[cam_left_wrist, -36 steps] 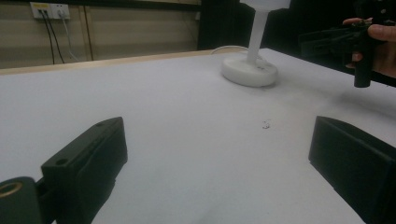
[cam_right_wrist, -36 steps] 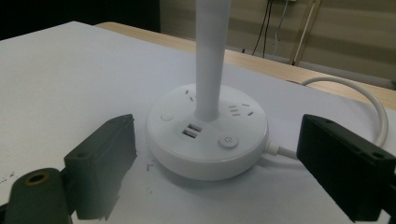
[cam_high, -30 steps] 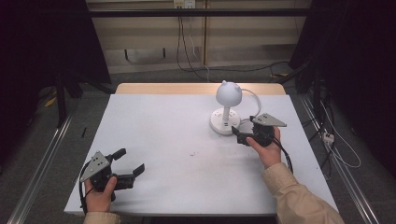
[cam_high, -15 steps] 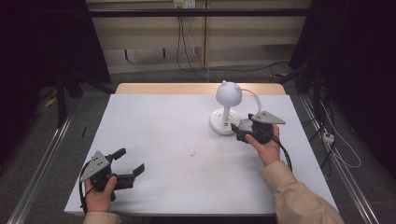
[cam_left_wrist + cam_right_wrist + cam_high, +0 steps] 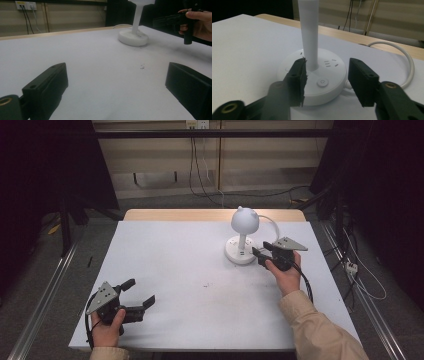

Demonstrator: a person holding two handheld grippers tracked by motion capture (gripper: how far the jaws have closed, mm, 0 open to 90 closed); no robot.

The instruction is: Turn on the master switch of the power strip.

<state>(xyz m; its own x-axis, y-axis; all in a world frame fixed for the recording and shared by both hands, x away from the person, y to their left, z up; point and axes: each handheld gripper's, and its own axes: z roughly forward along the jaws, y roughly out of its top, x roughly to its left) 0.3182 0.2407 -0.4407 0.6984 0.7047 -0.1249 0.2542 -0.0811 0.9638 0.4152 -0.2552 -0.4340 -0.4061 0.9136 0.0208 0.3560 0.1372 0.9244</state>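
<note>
- High view: both tongs are in hand. The left gripper (image 5: 136, 293) sits at the near left corner of the white rectangular table (image 5: 170, 270), jaws spread wide with nothing between them, held by the left hand (image 5: 106, 328).
- High view: the right gripper (image 5: 260, 251) is at the right side of the table, its tips just beside the round base of the white desk lamp with a ball-shaped head (image 5: 243, 236). The right hand (image 5: 286, 274), in a beige sleeve (image 5: 320, 330), holds it.
- High view: the lamp stands upright toward the far right of the table, a white cord (image 5: 272, 225) looping behind it.
- Left gripper view: the two black jaws stand far apart over bare table top. The lamp (image 5: 134, 35) stands well beyond them, with the right hand (image 5: 200, 23) and its gripper near it.
- Right gripper view: the jaws are moderately open and grip nothing, hovering over the near edge of the lamp base (image 5: 317, 77). A round power button (image 5: 322, 82) lies between them, just before the white upright stem (image 5: 308, 32). The cord (image 5: 404, 62) curves off to the right.
</note>
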